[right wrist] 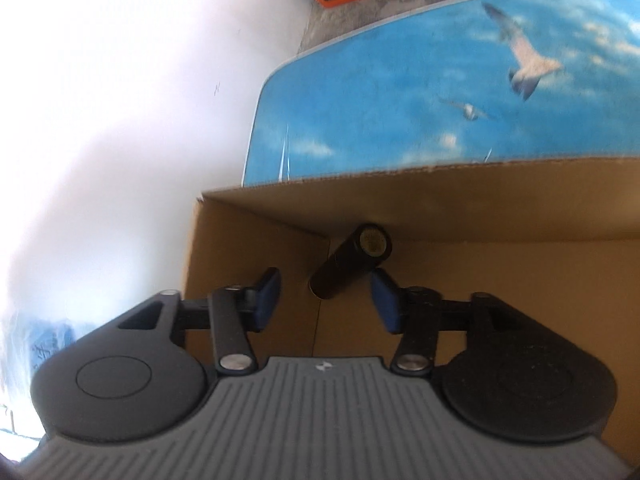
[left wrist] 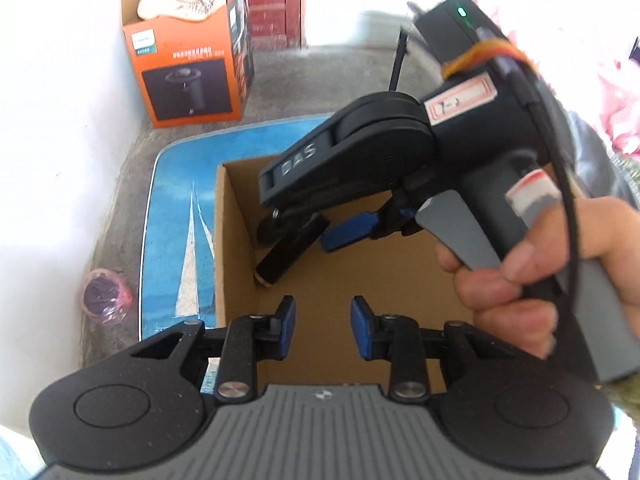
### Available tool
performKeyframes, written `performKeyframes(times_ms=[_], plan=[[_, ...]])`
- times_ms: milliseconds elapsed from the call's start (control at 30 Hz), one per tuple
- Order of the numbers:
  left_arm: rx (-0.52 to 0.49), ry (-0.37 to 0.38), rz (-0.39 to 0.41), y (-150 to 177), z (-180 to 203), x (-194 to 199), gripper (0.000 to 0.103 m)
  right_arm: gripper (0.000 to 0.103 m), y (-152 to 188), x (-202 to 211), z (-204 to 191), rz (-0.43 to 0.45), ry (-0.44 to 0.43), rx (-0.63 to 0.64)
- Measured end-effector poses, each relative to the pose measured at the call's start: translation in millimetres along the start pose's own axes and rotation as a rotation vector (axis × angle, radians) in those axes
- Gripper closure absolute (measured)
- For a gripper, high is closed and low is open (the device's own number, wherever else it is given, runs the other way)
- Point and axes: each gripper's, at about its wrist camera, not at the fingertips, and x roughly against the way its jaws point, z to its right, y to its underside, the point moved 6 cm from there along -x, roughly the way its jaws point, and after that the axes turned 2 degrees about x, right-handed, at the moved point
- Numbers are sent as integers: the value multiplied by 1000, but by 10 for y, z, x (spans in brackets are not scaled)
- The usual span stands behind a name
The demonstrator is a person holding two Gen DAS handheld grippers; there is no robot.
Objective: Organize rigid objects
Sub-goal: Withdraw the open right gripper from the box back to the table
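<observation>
An open cardboard box point(left wrist: 236, 216) stands on a blue sky-print table point(left wrist: 176, 208). A black cylinder point(left wrist: 284, 254) with a pale end cap leans in the box's far left corner; it also shows in the right wrist view point(right wrist: 350, 266). My right gripper point(left wrist: 320, 236) hangs over the box with its jaws open; the cylinder sits loose between its fingers point(right wrist: 324, 300), close to the right pad. My left gripper point(left wrist: 323, 326) is open and empty above the near part of the box.
An orange product box point(left wrist: 188, 64) holding pale cloth stands on the floor by the white wall. A small pink-wrapped dark pot point(left wrist: 105, 296) sits on the floor left of the table. A red door point(left wrist: 274, 0) is behind.
</observation>
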Motion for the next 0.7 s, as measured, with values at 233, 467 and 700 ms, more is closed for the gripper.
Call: performKeyframes(times_ms=[233,467,700], plan=[[19,44,118,153,68,592,68,49,101,700,-7,126,-46,-15],[29,98,195,310,90,1044,67,50,412,1494,-115,236,-129,26],[1,193,210,792,172,1220,60,51,1454,2261,-290,292,-227,163]])
